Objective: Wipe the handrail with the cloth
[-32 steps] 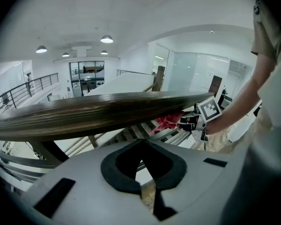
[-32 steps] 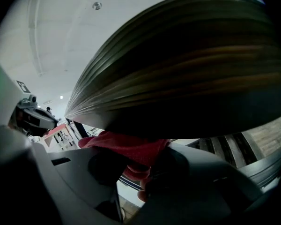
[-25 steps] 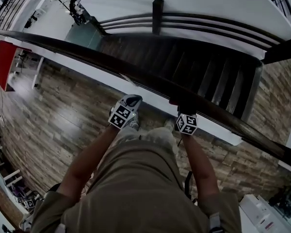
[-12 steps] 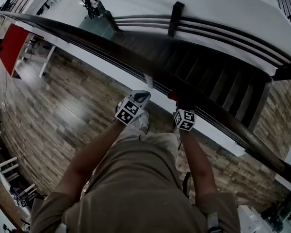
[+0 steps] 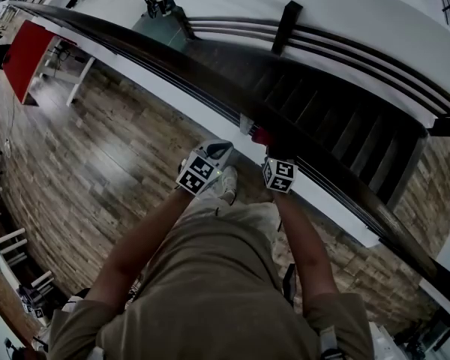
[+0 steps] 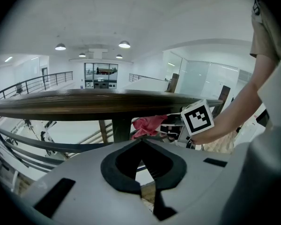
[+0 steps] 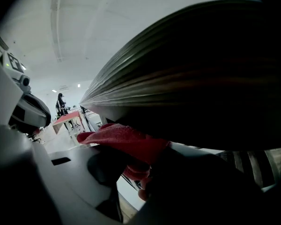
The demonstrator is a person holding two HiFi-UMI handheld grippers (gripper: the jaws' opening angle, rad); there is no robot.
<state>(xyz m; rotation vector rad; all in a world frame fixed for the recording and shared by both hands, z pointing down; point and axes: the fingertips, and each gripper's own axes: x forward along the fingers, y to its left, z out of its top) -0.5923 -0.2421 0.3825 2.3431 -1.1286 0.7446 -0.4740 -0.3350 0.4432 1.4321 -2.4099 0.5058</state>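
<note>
Head view showed the right gripper holding the red cloth against the handrail, the left gripper just left; left gripper view showed jaws pressed together, empty; right gripper view showed jaws pinching the cloth.

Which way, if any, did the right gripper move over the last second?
Yes. The right gripper slid left along the handrail: it was right of the far dark post, now roughly level with it.

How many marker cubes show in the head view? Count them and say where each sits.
2. One marker cube on the left gripper, near the handrail; the other on the right gripper, which grips the cloth. None looks hidden.
</note>
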